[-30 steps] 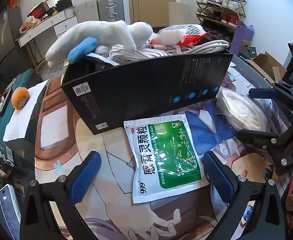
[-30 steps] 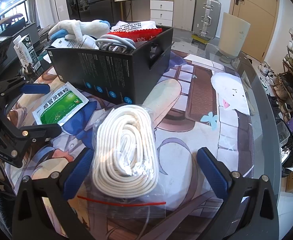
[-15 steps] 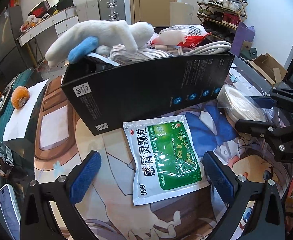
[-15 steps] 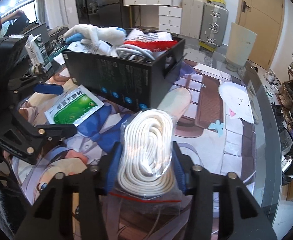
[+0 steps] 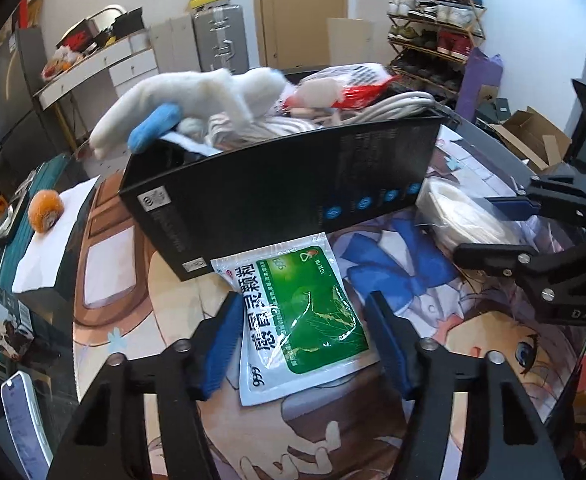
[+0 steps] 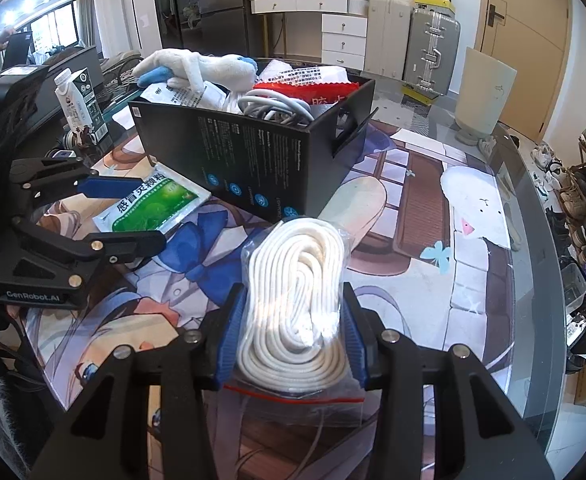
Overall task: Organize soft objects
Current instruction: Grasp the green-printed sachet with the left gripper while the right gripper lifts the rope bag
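The right claw (image 6: 293, 322) pinches a bagged rope coil (image 6: 299, 300); the left claw (image 5: 305, 336), half-open, straddles the green "999" sachet (image 5: 299, 316).

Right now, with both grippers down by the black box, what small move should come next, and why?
Probably lift the right gripper and carry its bagged white rope up over the black box. Its pads are already shut on the bag, and the box holds the other soft things. The left gripper straddles the green sachet but does not look fully closed yet.
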`<state>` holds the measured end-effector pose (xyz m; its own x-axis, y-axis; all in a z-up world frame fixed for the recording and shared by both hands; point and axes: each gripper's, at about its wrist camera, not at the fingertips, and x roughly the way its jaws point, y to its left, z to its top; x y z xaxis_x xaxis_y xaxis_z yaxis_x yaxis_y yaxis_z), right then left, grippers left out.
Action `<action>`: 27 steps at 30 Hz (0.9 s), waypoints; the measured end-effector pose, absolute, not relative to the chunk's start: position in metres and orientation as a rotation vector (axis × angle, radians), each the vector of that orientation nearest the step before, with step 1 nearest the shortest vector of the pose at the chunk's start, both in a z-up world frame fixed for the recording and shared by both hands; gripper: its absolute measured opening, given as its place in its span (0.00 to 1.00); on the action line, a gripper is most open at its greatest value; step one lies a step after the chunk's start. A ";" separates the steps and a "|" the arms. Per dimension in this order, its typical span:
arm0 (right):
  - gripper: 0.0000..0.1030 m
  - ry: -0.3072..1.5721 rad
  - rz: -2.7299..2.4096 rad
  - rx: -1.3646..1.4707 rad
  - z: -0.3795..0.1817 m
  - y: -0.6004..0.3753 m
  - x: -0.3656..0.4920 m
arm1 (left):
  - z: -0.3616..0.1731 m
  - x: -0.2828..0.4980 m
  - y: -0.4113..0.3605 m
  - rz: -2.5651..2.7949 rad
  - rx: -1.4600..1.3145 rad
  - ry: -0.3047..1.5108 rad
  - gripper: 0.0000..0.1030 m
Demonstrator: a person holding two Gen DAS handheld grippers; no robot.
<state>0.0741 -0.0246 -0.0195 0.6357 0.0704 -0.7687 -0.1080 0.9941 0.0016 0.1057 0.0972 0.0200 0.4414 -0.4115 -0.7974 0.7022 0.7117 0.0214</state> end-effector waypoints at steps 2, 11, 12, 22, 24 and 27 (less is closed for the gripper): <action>0.43 0.874 0.104 -0.044 -0.019 -0.025 0.074 | 0.021 0.103 0.097 -0.721 0.379 0.857 0.48; 0.43 0.872 0.111 -0.047 -0.020 -0.025 0.073 | 0.026 0.100 0.106 -0.747 0.360 0.843 0.35; 0.43 0.871 0.112 -0.049 -0.020 -0.025 0.073 | 0.026 0.100 0.107 -0.750 0.359 0.841 0.35; 0.43 0.848 0.155 -0.057 -0.014 -0.020 0.069 | 0.036 0.096 0.114 -0.793 0.315 0.810 0.35; 0.43 0.832 0.160 -0.060 -0.009 -0.019 0.066 | 0.042 0.093 0.115 -0.809 0.313 0.793 0.35; 0.43 0.802 0.163 -0.063 0.000 -0.017 0.063 | 0.054 0.089 0.118 -0.819 0.300 0.738 0.35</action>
<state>0.0626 -0.0174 -0.0002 0.6836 0.1215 -0.7196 -0.1692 0.9856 0.0056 0.0885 0.1175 0.0541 0.4554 -0.5529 -0.6978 0.7512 0.6593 -0.0321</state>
